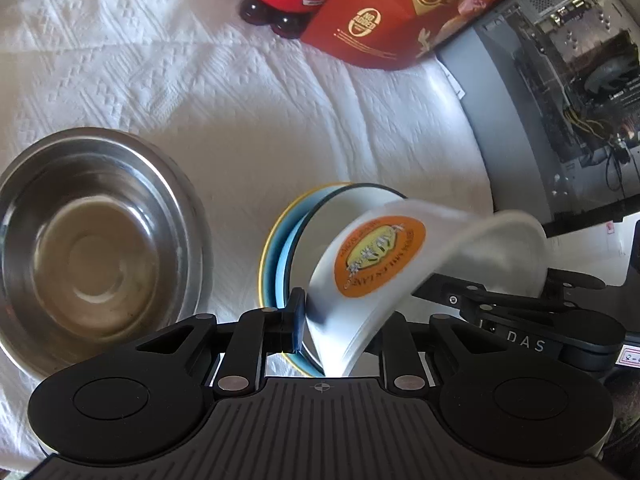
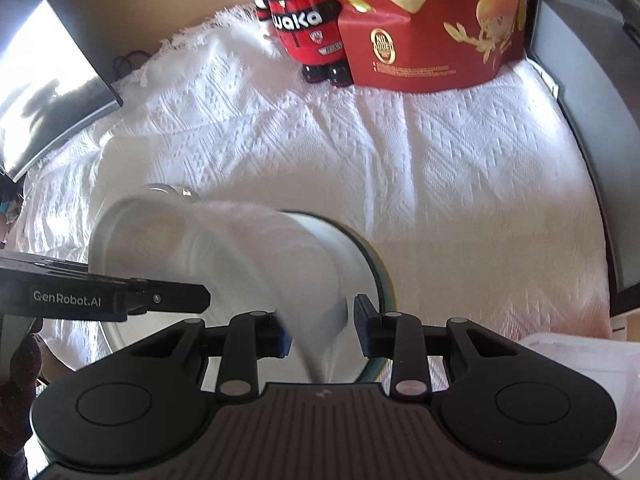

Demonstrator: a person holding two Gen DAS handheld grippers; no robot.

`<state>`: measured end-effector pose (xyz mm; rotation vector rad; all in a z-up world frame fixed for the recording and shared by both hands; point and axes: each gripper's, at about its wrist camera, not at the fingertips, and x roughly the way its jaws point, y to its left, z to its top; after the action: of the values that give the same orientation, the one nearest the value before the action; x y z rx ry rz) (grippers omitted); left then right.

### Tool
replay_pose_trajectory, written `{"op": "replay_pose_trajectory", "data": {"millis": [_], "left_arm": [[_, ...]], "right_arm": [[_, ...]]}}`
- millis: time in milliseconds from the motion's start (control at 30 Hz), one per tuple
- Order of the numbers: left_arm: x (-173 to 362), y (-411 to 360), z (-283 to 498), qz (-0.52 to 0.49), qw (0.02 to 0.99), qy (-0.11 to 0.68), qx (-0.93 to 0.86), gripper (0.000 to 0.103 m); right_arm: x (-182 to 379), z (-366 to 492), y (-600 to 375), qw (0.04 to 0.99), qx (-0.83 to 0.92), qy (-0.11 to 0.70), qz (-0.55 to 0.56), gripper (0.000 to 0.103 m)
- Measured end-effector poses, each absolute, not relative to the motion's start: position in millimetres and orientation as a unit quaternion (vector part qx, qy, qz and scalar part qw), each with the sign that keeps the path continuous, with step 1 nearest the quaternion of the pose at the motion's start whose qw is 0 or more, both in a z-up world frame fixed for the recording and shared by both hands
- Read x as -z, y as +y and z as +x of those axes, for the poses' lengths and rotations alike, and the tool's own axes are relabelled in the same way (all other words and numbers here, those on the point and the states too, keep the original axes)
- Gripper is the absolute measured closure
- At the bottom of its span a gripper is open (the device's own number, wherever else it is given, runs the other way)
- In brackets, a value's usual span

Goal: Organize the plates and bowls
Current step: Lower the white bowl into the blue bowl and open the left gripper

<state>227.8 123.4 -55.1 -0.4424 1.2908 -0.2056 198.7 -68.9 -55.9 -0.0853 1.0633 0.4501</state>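
Left wrist view: we look down along our left gripper (image 1: 320, 320) at a white embossed cloth (image 1: 240, 112) spread over the work surface. Our jaws are nearly closed and pinch the near rim of a thin white plastic bowl (image 1: 380, 264) that bears an orange oval sticker (image 1: 380, 256); the bowl is tipped on its side and blurred. Just behind it stands a stack of dishes (image 1: 280, 248) on edge or steeply tilted, a white one with a dark rim in front of a blue one with a yellow rim; we cannot tell whether they touch the bowl. To the left, apart from the stack, a stainless steel bowl (image 1: 96, 240) sits upright on the cloth. At the far edge stand a red and black bear figure (image 1: 292, 0) and a red printed box (image 1: 400, 16) side by side. An open computer case (image 1: 580, 100) fills the right side.

In the right wrist view, our right gripper (image 2: 320, 332) is clamped on the opposite rim of the same white bowl (image 2: 248, 256), with the left pad against the plastic; the right pad shows a small gap, so we cannot tell whether it touches. The left gripper's arm (image 2: 120, 300) reaches in from the left edge. The dark-rimmed dish (image 2: 360, 252) shows behind the bowl. The bear (image 2: 304, 20) and box (image 2: 432, 24) stand at the back, and a dark monitor (image 2: 52, 92) leans at the left
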Motion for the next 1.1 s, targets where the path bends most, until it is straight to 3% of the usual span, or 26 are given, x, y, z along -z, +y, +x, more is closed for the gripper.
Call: {"op": "replay_pose_trajectory", "data": {"millis": [500,900,1100], "left_arm": [[47.5,133.9,239.7,-0.222,0.774,0.586,0.089,0.081],[54.9,99.6,256.8,-0.09,0.768,0.621,0.124,0.082],[47.8,106.5,262.8,-0.105,0.773,0.613,0.126,0.076]], "right_arm": [[56.2,199.5,-77.4,0.846,-0.199,0.493,-0.023,0.072],[53.0,208.3,-78.0,0.856,-0.177,0.484,-0.036,0.068],[52.7,211.3,-88.2,0.862,-0.164,0.479,-0.026,0.068]]}}
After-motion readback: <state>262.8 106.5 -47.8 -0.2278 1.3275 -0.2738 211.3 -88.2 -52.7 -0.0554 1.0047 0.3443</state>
